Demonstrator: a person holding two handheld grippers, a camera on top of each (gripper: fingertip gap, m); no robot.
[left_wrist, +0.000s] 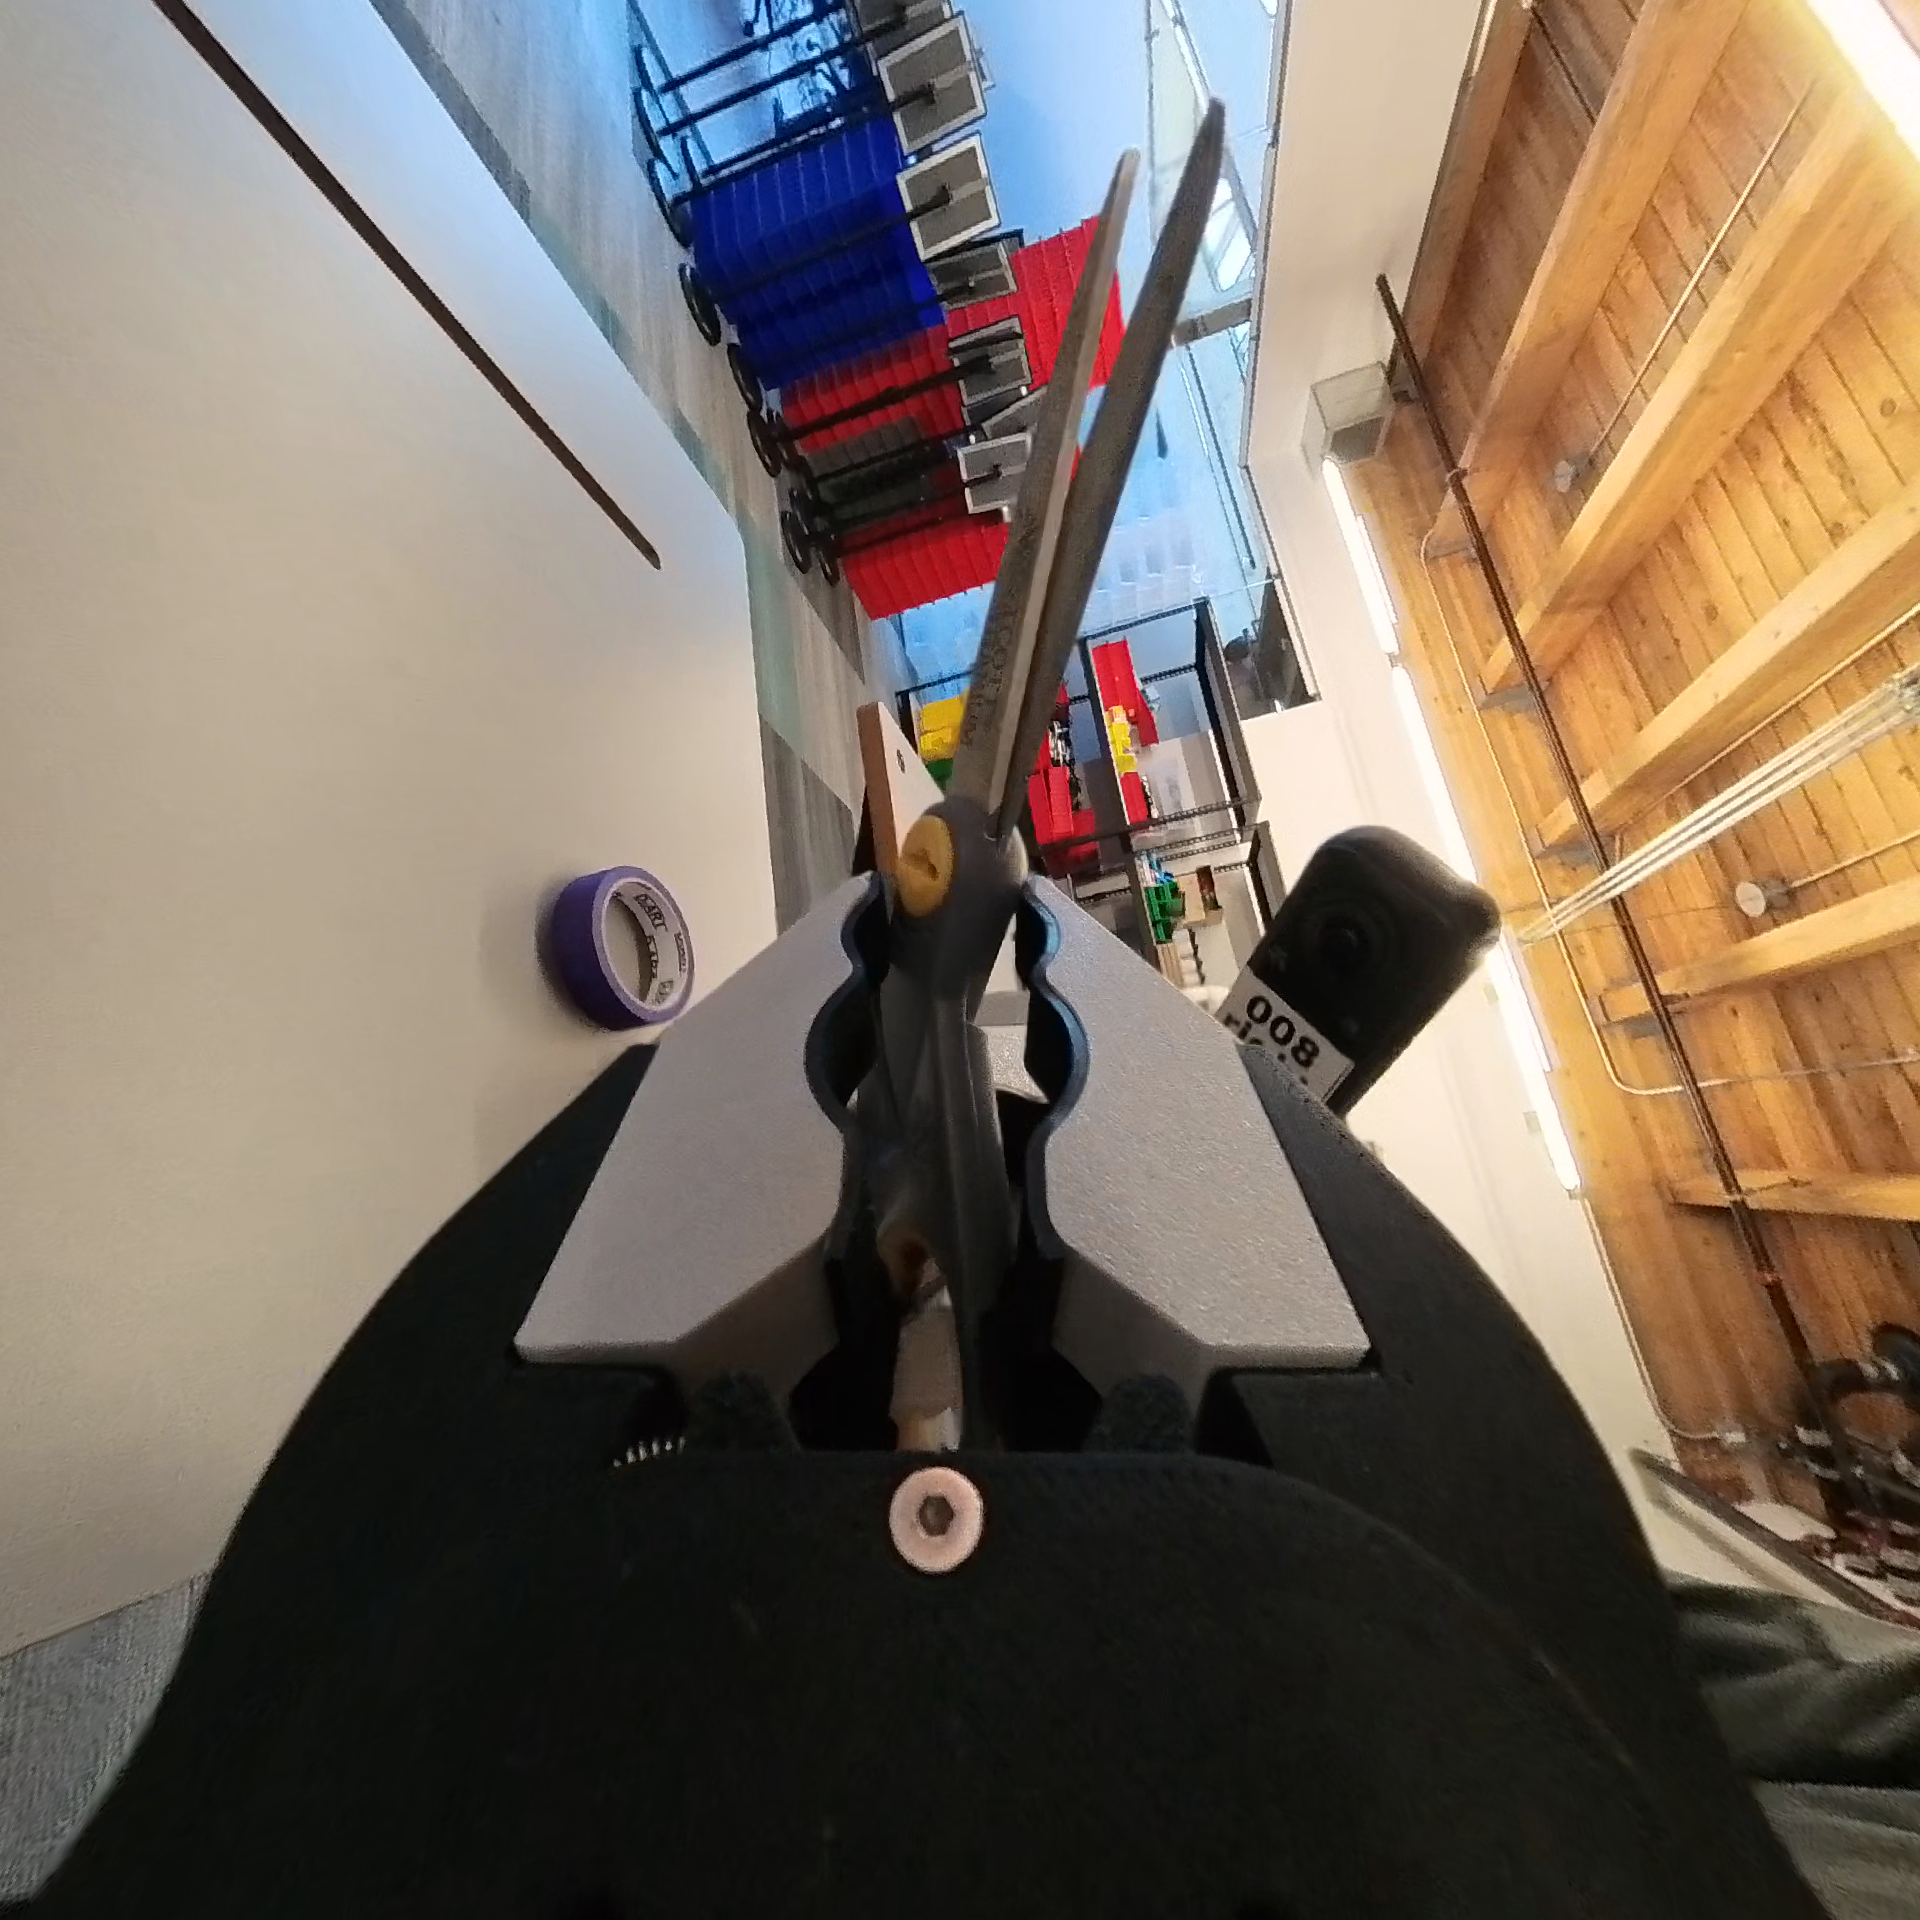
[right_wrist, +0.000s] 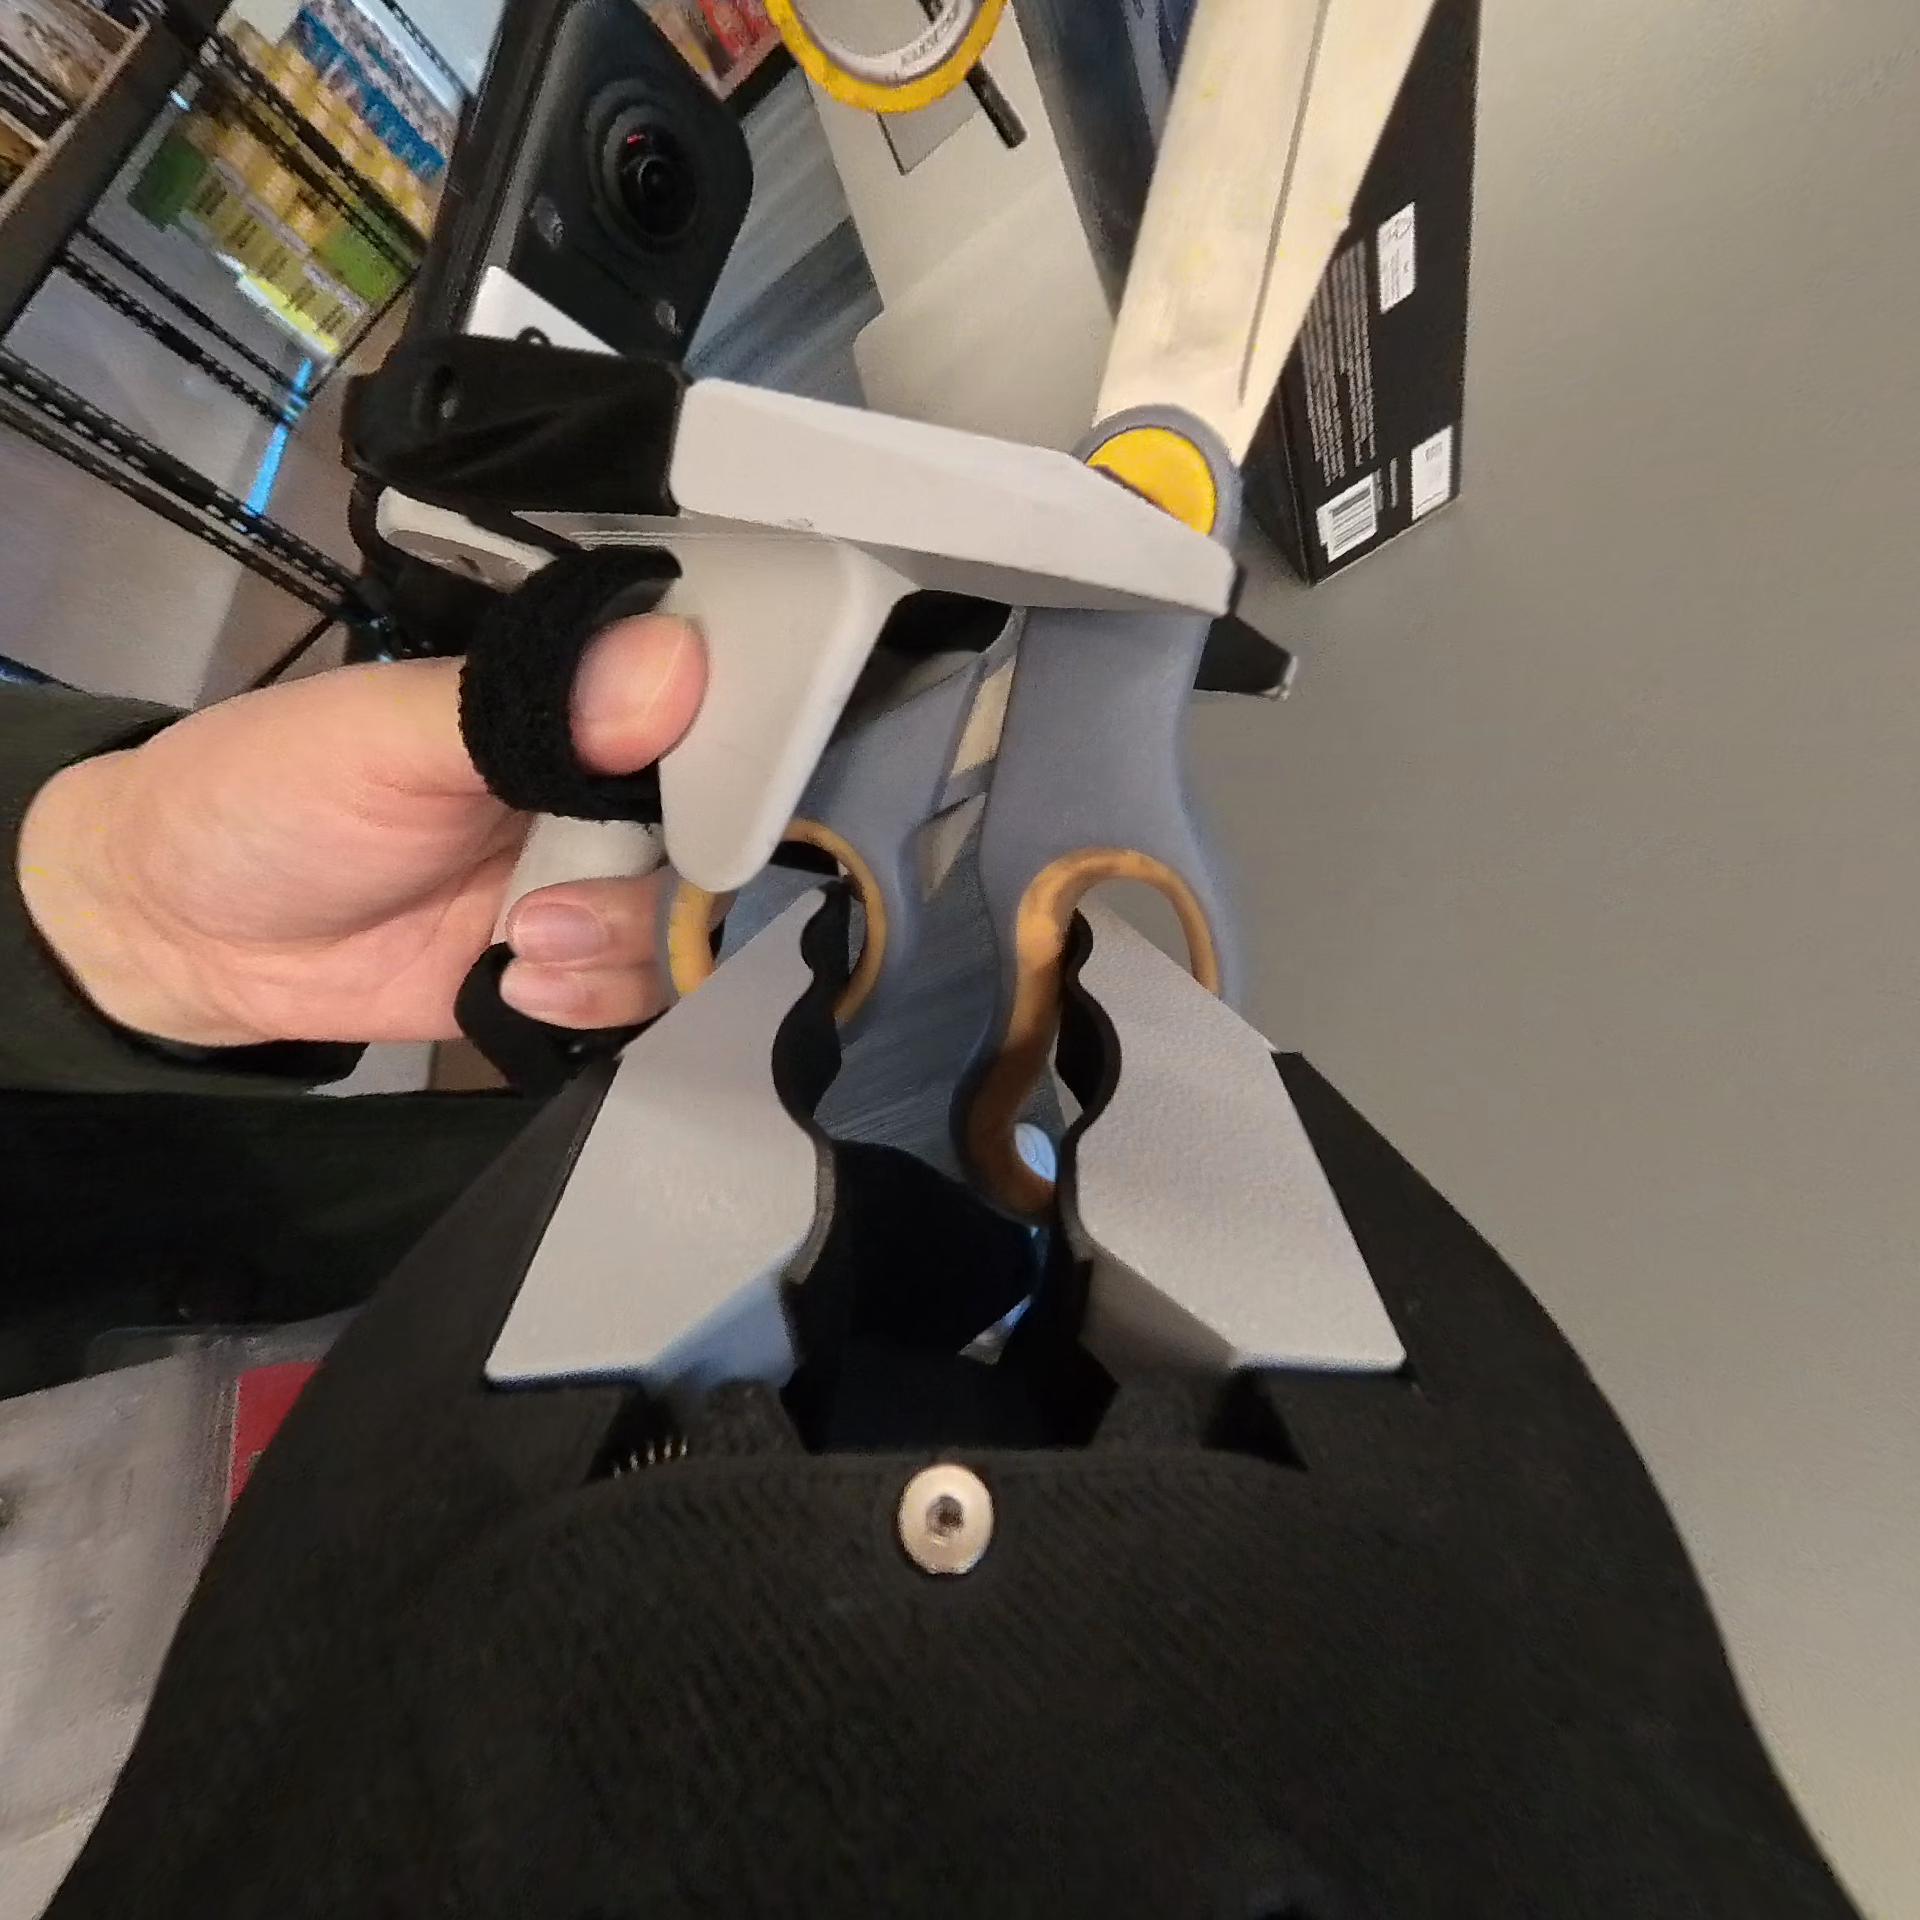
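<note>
Grey scissors (left_wrist: 940, 1049) clamped in left claw (left_wrist: 948, 935), blades parted; right claw (right_wrist: 951, 971) spread inside handle loops.

Black claw (left_wrist: 948, 914) bodies w/ grey fingers (right_wrist: 686, 1195), silver screws

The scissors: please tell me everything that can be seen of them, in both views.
The scissors have grey, plastic-looking handles with yellowish loop linings, a yellow pivot screw and long dull-metal blades, slightly parted. The left tool is shut on the handle shanks just behind the pivot, blades pointing away from its camera. In the right wrist view, the right tool is open, its fingers reaching into the handle loops.
</note>
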